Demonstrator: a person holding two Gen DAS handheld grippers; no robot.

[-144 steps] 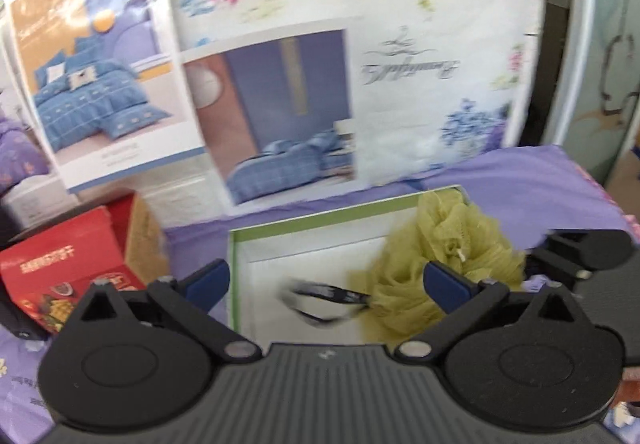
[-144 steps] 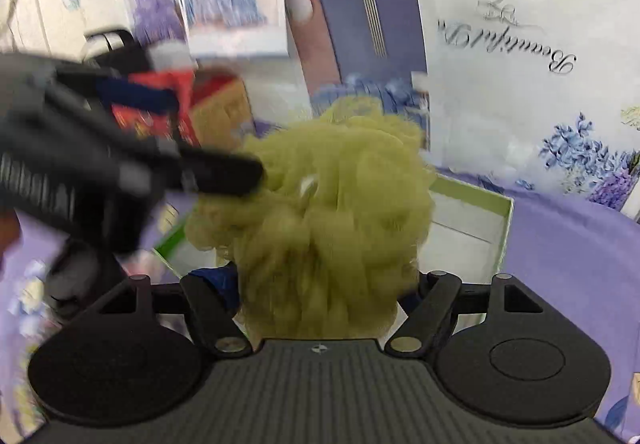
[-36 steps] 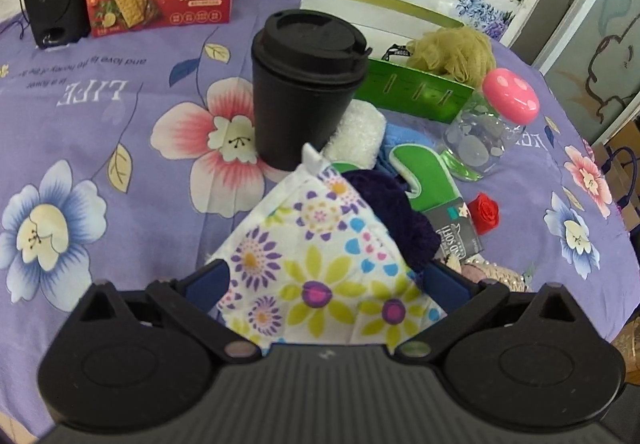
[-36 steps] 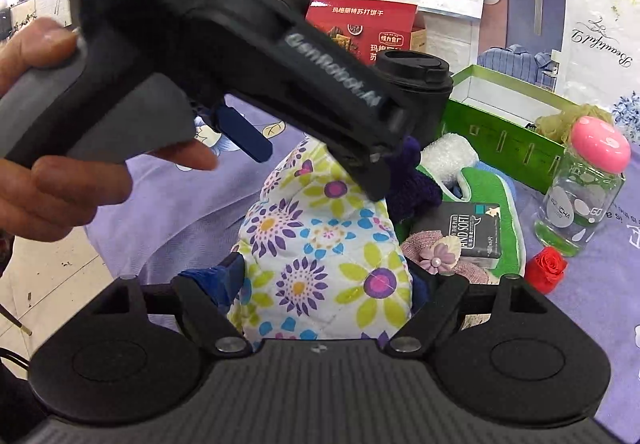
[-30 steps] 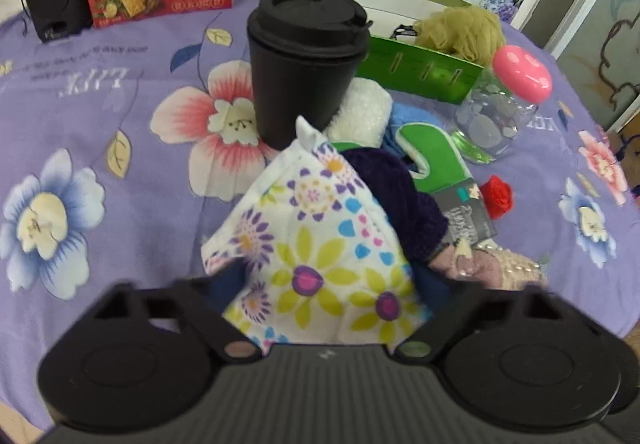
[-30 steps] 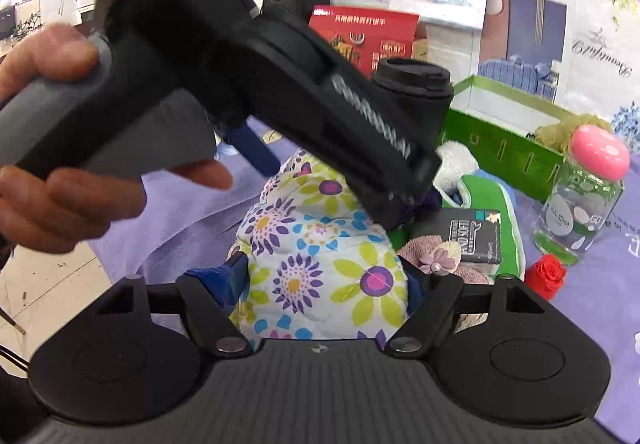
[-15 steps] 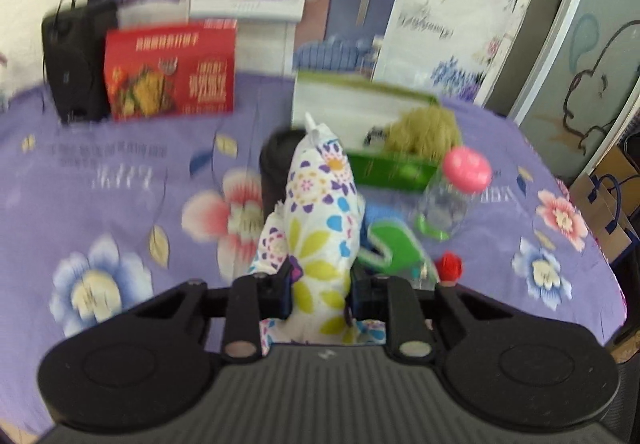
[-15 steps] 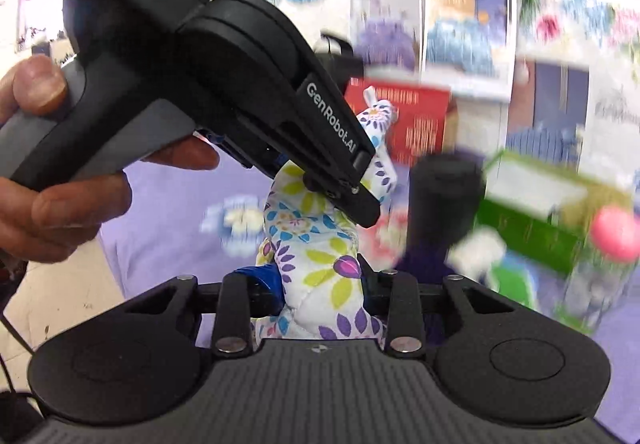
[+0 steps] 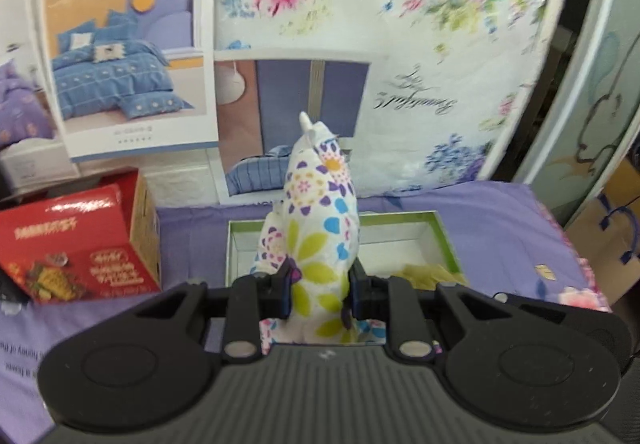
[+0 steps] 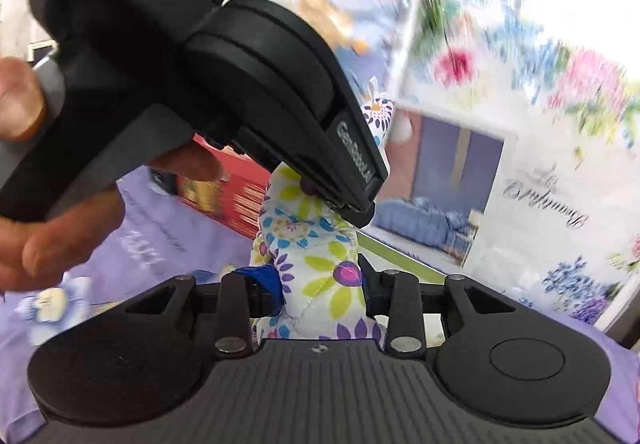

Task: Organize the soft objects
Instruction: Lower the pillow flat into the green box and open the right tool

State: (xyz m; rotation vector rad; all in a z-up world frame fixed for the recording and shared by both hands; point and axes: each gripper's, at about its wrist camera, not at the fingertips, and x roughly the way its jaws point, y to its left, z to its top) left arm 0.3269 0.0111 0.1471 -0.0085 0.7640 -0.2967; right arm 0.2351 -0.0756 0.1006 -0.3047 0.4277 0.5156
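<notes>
Two grippers hold one item. Left wrist view: your left gripper (image 9: 318,294) is clamped on the floral quilted cloth (image 9: 318,228), which stands upright above the green-rimmed box (image 9: 442,240); yellow mesh pouf (image 9: 430,274) inside at right; red snack carton (image 9: 76,244) to the left on the purple tablecloth (image 9: 488,228). Right wrist view: your right gripper (image 10: 320,294) pinches the same cloth (image 10: 320,256) lower down; left gripper (image 10: 352,204) grips it above; your left hand (image 10: 60,220) at near left.
</notes>
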